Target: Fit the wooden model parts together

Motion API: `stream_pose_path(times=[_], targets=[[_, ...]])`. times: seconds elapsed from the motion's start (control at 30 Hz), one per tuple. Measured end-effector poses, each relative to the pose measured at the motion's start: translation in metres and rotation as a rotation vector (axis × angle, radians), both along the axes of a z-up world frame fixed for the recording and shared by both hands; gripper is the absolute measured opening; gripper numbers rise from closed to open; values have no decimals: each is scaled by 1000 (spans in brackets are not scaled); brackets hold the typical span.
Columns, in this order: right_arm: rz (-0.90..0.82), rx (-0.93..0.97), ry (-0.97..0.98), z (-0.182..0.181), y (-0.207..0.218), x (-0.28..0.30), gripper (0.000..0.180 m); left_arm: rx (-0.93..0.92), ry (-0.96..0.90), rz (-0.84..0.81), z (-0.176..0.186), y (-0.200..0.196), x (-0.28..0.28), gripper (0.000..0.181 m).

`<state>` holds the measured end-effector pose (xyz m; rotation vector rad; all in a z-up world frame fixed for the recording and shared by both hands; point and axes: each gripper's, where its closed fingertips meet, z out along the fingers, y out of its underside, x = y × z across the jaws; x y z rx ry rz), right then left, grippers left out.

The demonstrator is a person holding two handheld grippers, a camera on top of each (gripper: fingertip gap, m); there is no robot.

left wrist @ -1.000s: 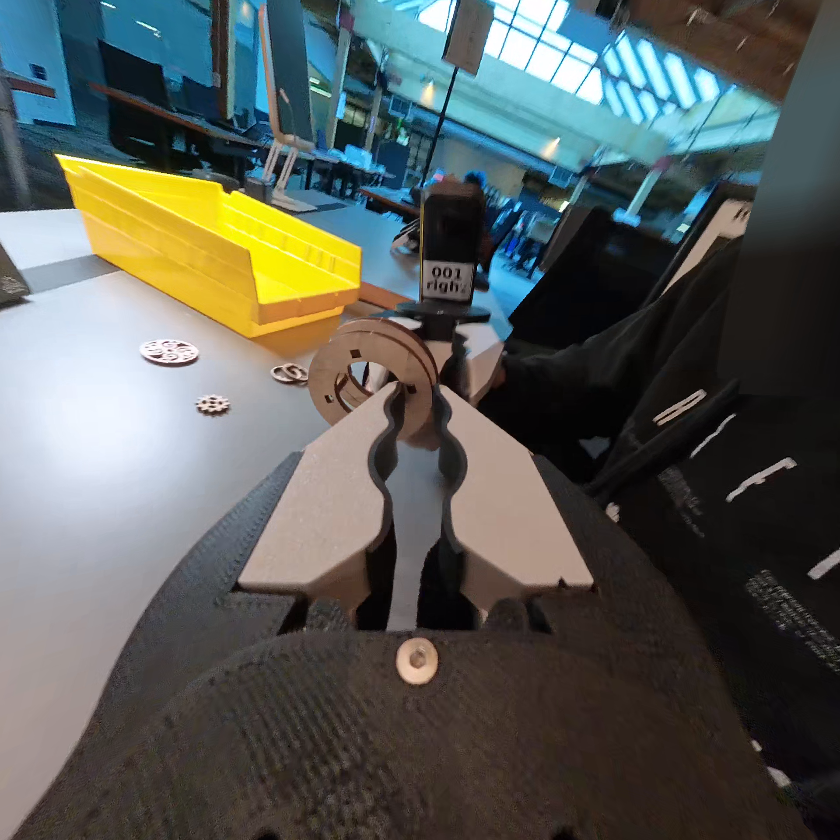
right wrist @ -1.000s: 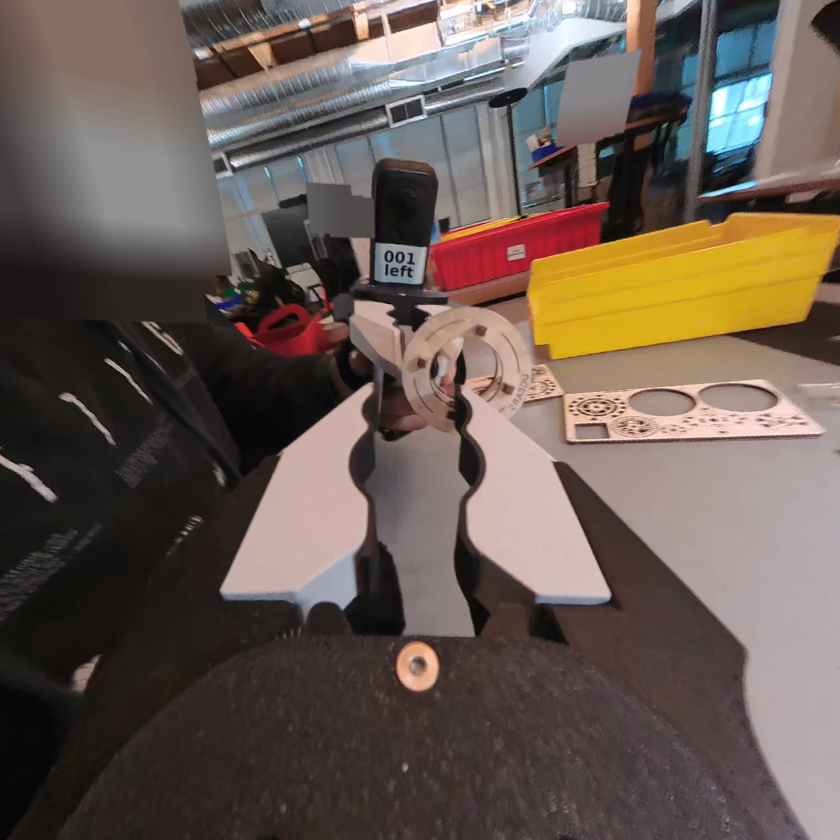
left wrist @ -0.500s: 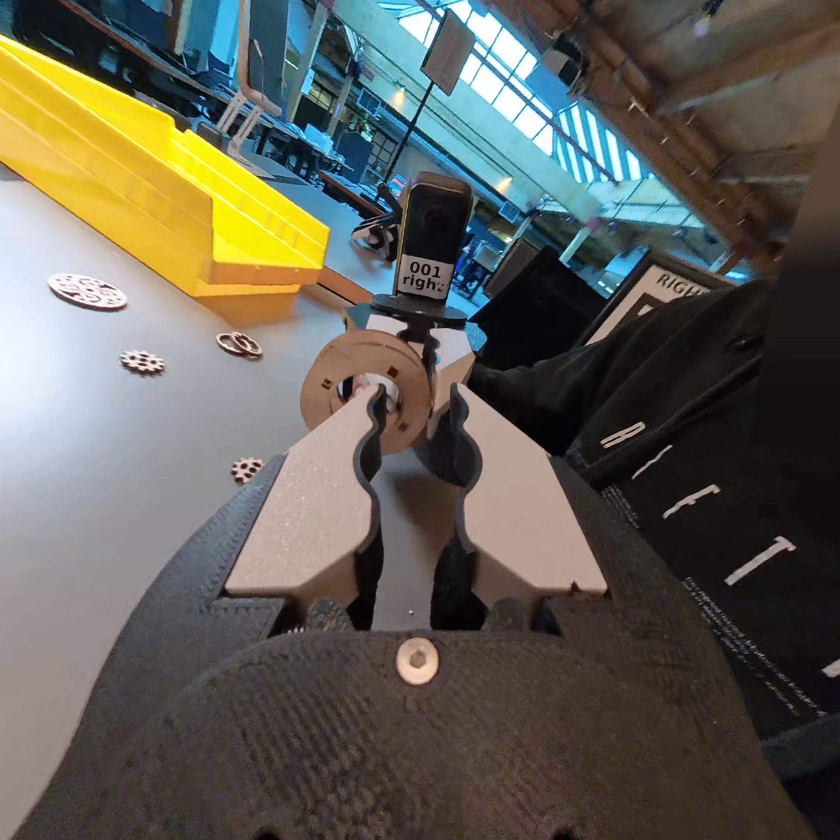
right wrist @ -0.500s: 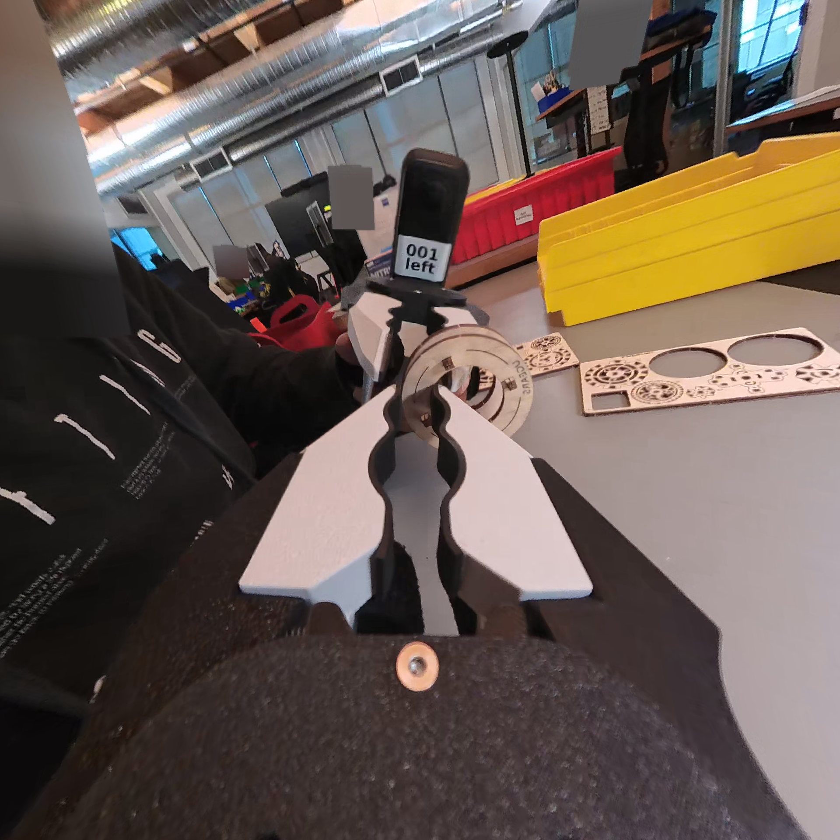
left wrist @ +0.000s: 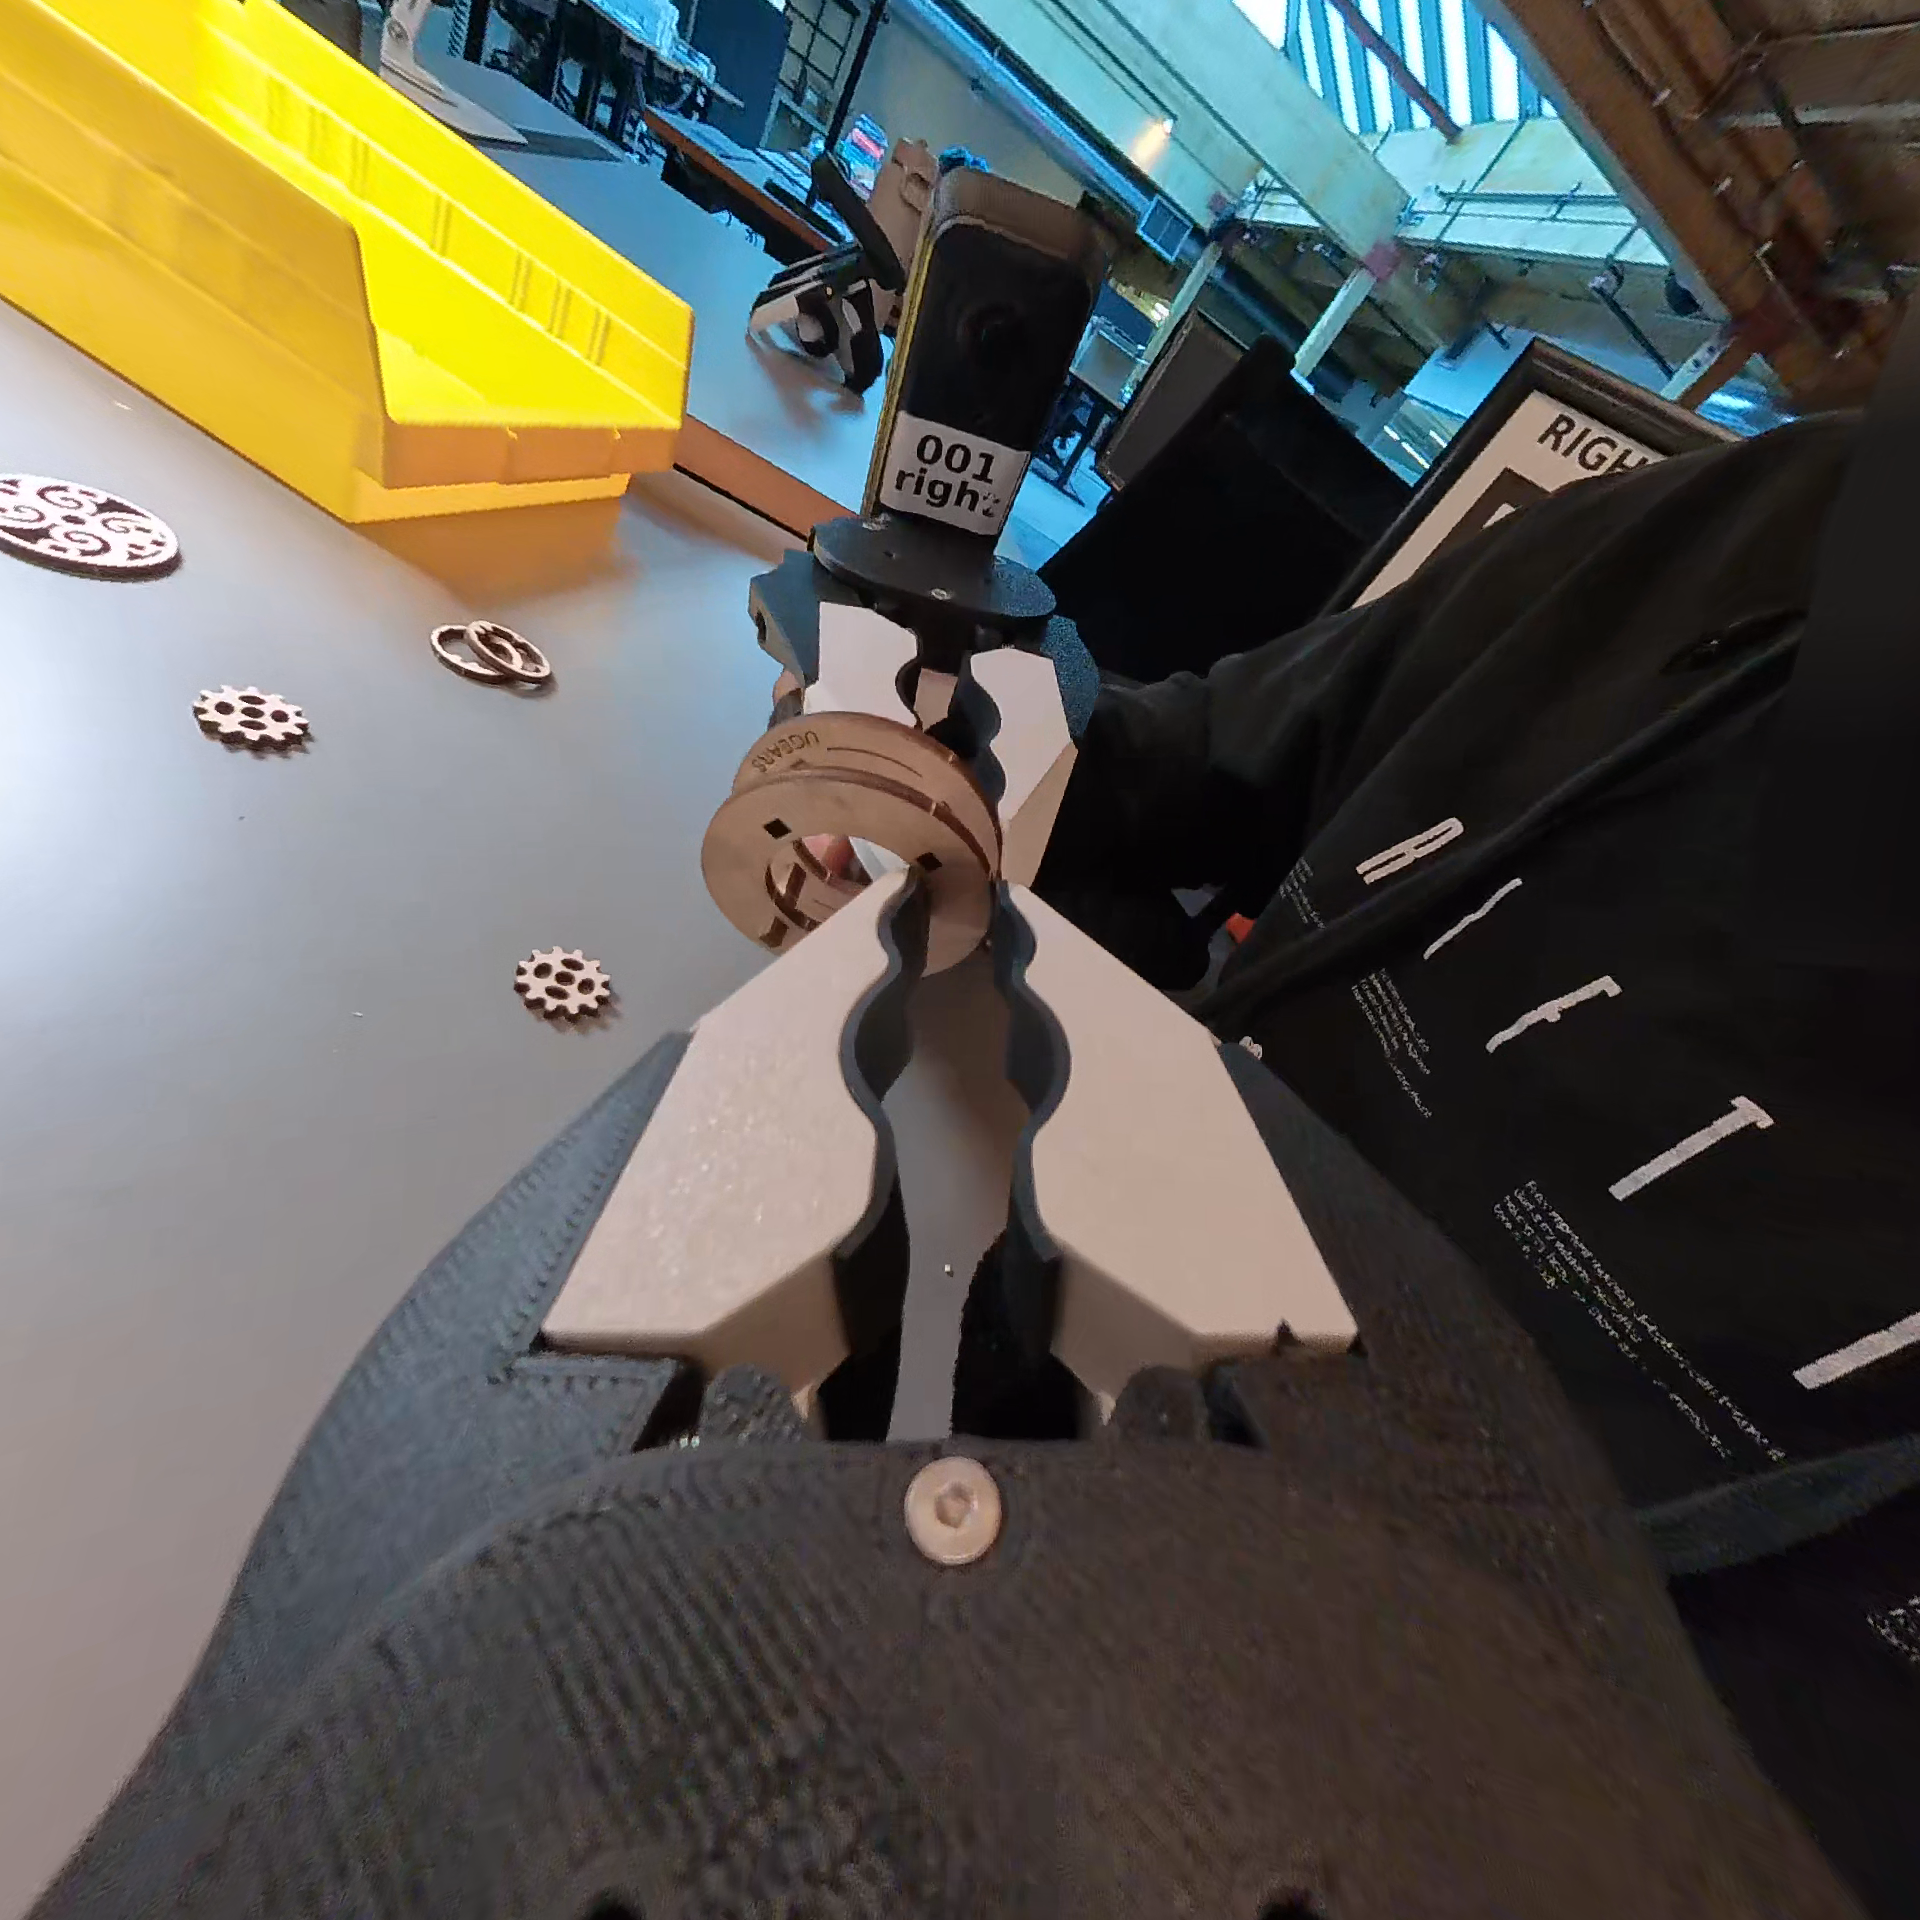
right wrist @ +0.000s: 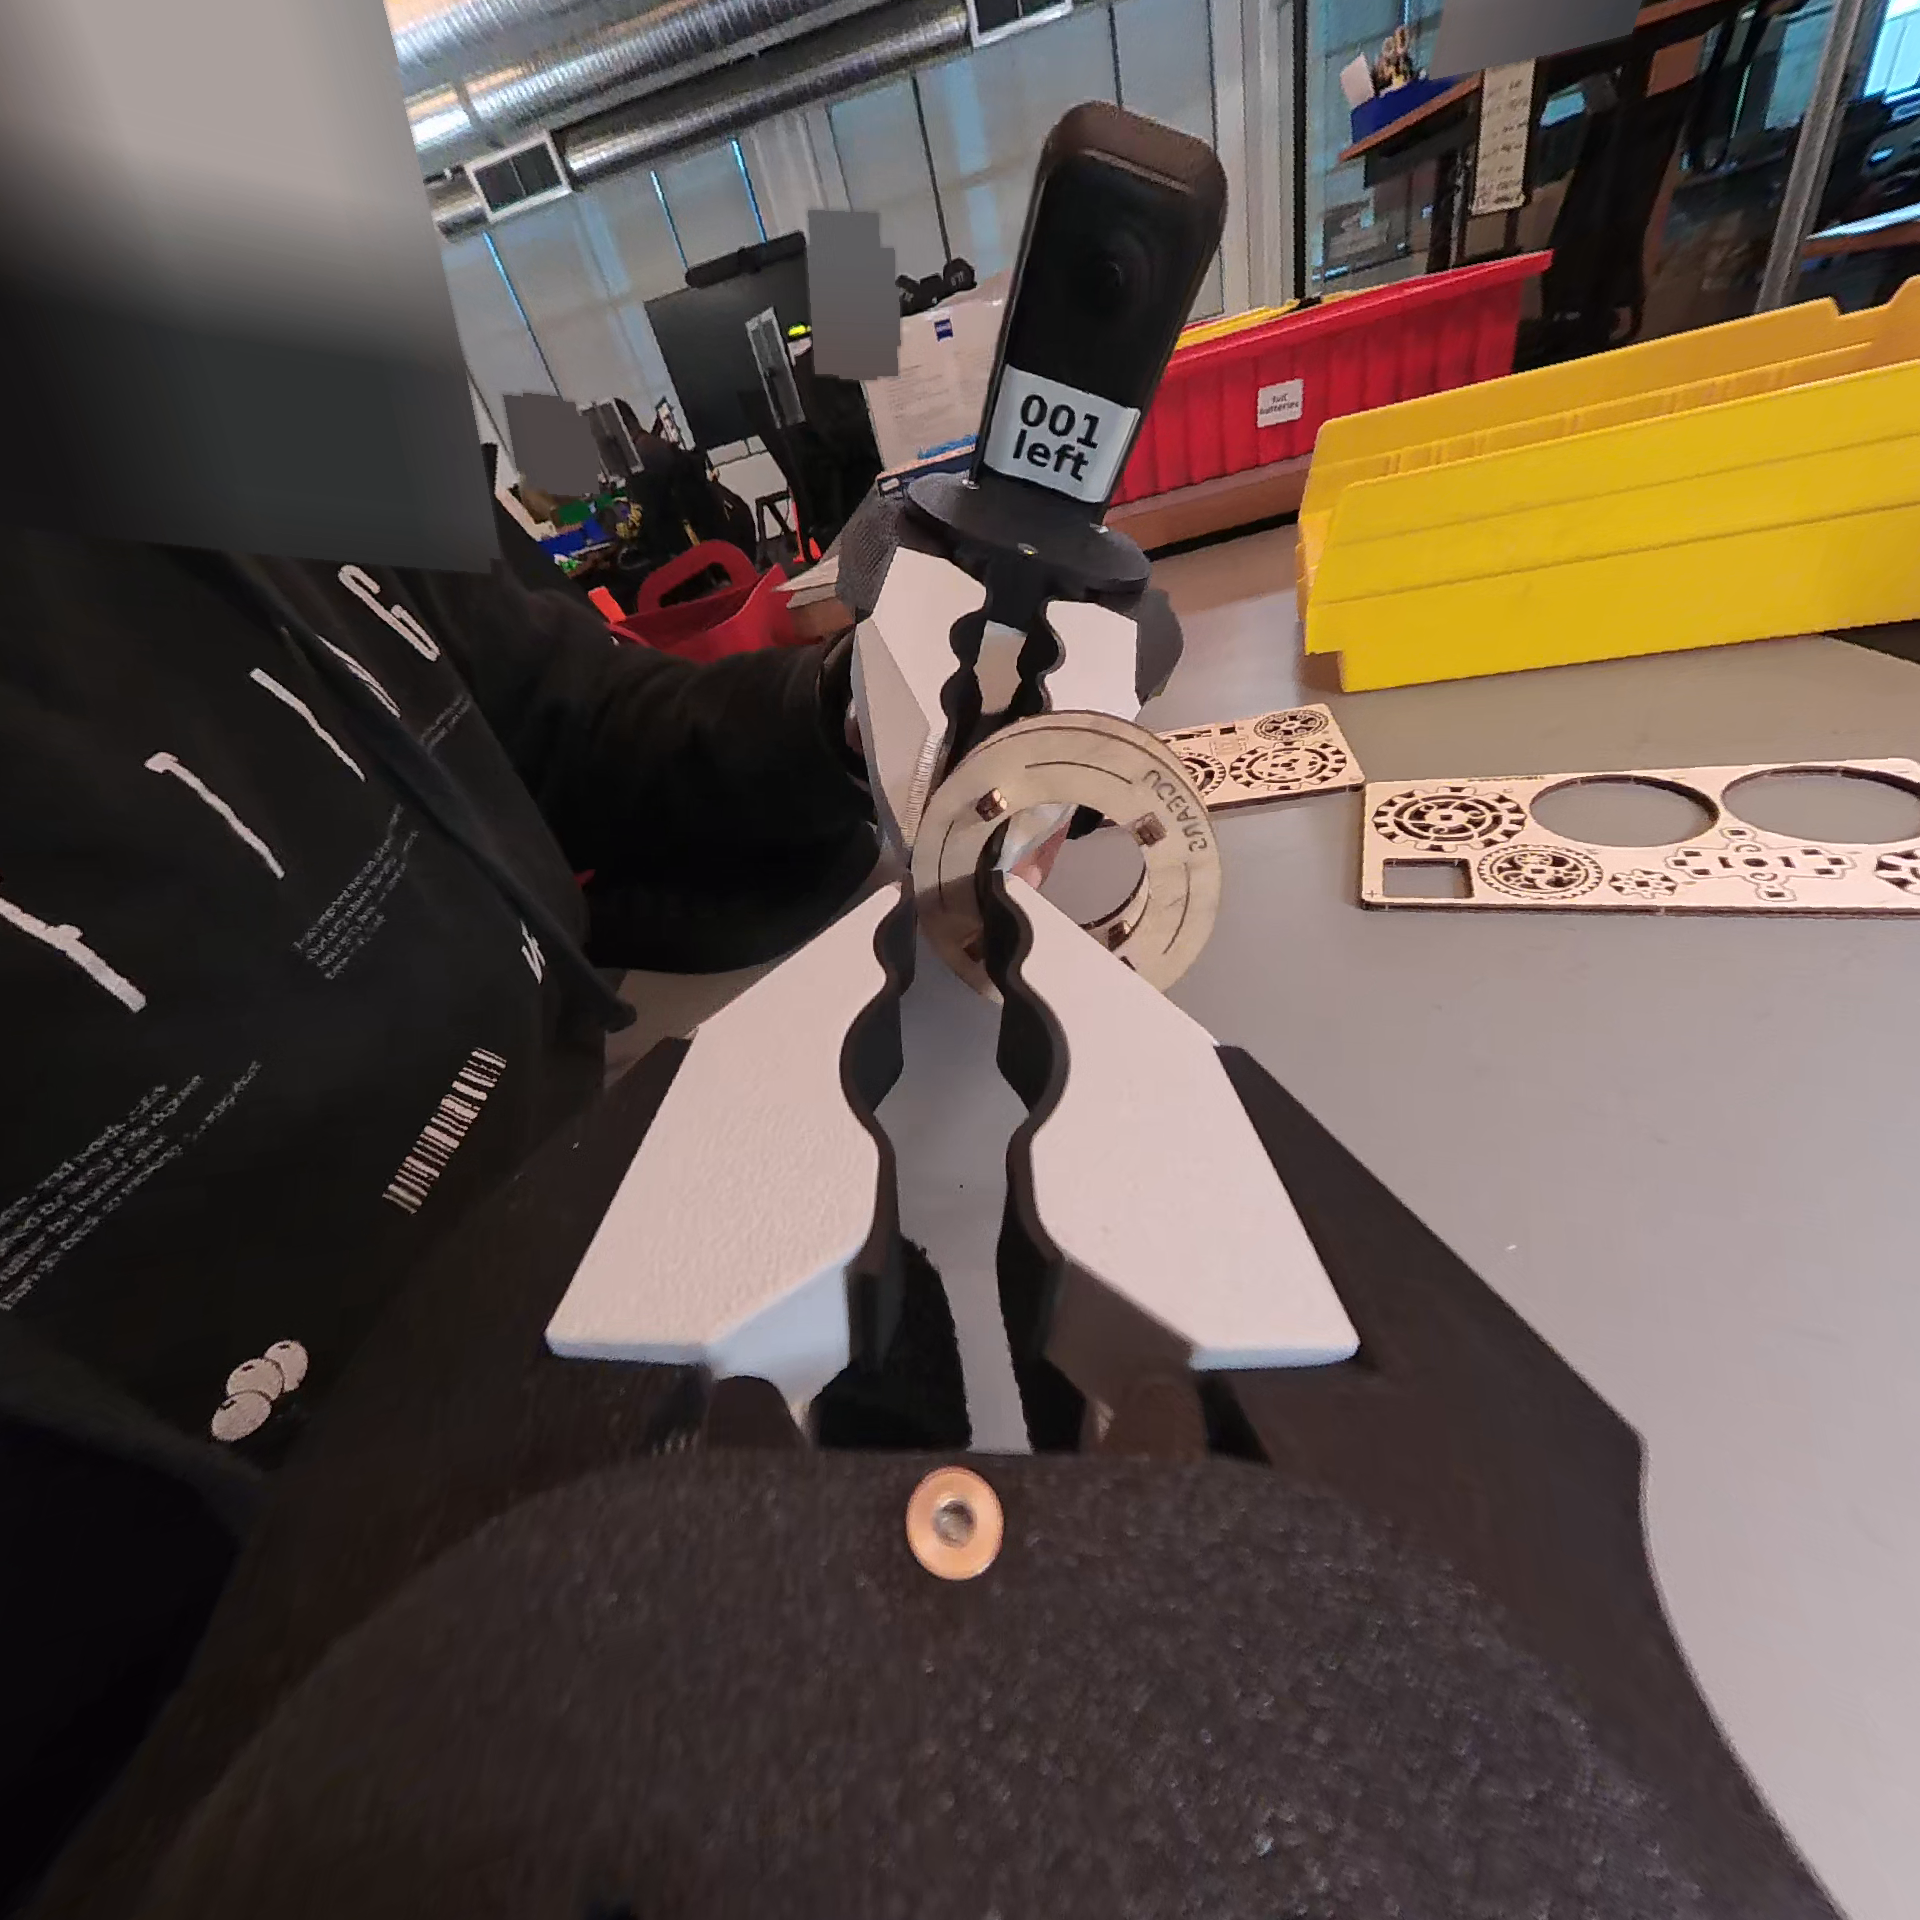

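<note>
Two grippers meet over the grey table (right wrist: pixel 1558 1195) on one wooden ring assembly (left wrist: pixel 847 831), a stack of thin laser-cut discs held together by small pegs, carried in the air between them. In the left wrist view the left gripper (left wrist: pixel 951 909) has its jaws closed on the near edge of the rim, the wood pinched right at the tips. From the far side the right gripper (left wrist: pixel 951 717) comes in; in its own view its jaws likewise clamp the near-left part of the rim (right wrist: pixel 956 909). So each holds an opposite arc of the same ring, well clear of the table.

The piece looks light and stiff, yet thin plywood of this kind is probably brittle across the grain, and the pegs likely sit by friction alone. Gripping flat across the faces of the rim, as both do, seems the sound choice; squeezing near the peg slots or twisting one side against the other could split a layer or pop a peg.

Loose parts lie on the table to the left: two small gears (left wrist: pixel 249 717), a pair of thin rings (left wrist: pixel 490 652) and a patterned disc (left wrist: pixel 83 525), with a yellow bin (left wrist: pixel 343 312) beyond. To the right lie the cut-out sheets (right wrist: pixel 1642 847).
</note>
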<state>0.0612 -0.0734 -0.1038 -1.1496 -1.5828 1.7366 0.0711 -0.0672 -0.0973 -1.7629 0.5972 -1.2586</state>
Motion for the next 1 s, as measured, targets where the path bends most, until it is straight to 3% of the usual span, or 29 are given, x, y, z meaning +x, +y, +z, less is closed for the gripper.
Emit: stream_pose_path(times=[0.57,0.8,1.0], targets=[[23,129,-2,-8,-7,6,10,37,172,-44,-12,-9,2,11],[-8,122,-3,-12,-3,0,11,63,150,2,-13,-2,0,12],[-4,73,27,-7,-7,0,10,84,46,-16,-9,-4,5,24]])
